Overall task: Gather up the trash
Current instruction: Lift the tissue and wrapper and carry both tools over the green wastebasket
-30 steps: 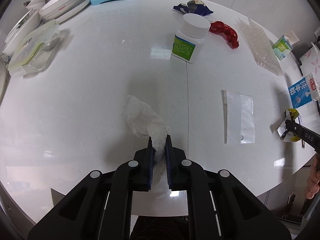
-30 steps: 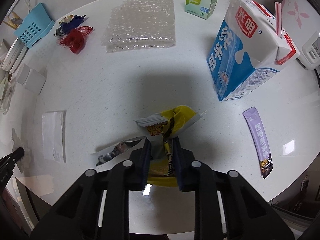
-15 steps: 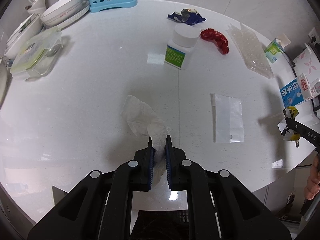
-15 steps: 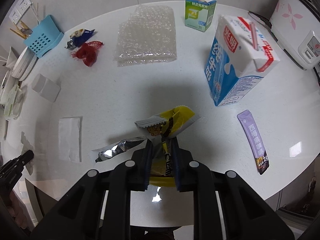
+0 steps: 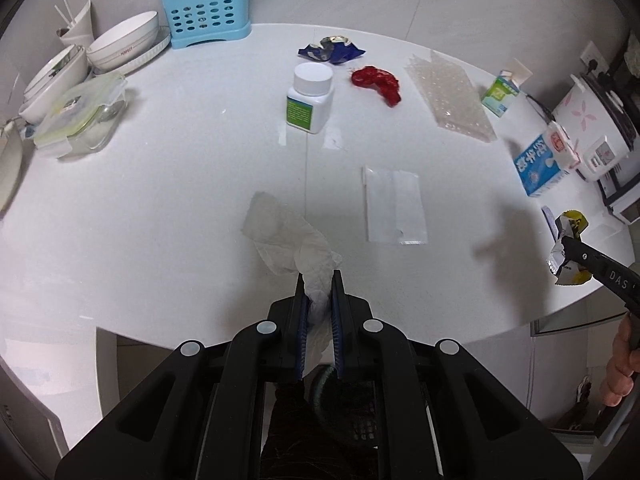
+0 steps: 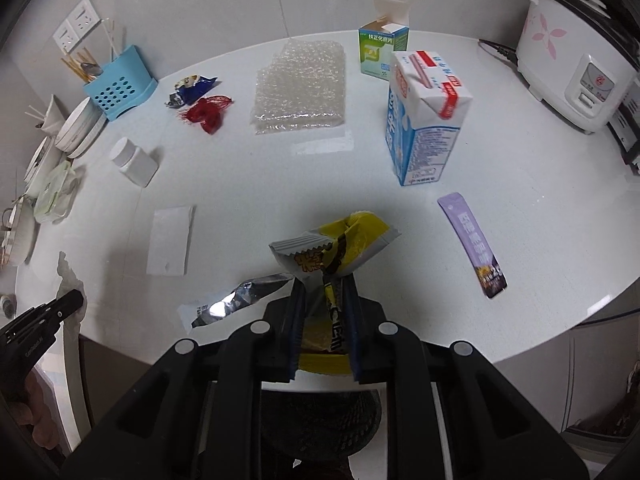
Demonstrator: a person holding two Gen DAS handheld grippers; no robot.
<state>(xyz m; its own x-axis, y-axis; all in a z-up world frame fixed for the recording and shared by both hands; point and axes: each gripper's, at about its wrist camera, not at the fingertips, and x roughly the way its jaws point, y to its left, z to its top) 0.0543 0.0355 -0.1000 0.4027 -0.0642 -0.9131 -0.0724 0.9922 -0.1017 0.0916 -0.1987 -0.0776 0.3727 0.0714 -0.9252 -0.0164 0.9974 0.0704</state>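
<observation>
**Both grippers loaded, held over the table edge**

Left gripper (image 5: 318,280): fingers pressed together on a crumpled white tissue (image 5: 288,236). The tissue sticks out past the fingertips, and more of it is bunched between the blue pads. Beyond the tips and to their right lies a flat clear plastic bag (image 5: 394,204). Farther ahead stand a white pill bottle (image 5: 310,98), a red net scrap (image 5: 378,82) and a blue foil wrapper (image 5: 332,50).

Right gripper (image 6: 324,280): fingers pinching a yellow snack wrapper (image 6: 340,248). Its torn top fans out above the tips. A silver foil wrapper (image 6: 240,300) shows just left of the fingers; cannot tell whether it hangs from the grip. A purple sachet (image 6: 472,244) lies on the table to the right of the tips. Ahead of them stand a blue-and-white milk carton (image 6: 424,120), a sheet of bubble wrap (image 6: 300,88) and a small green box (image 6: 382,52).

White table (image 6: 248,184) lies under the fingertips of both. A dark bin (image 6: 320,424) shows below the right fingers' base.
</observation>
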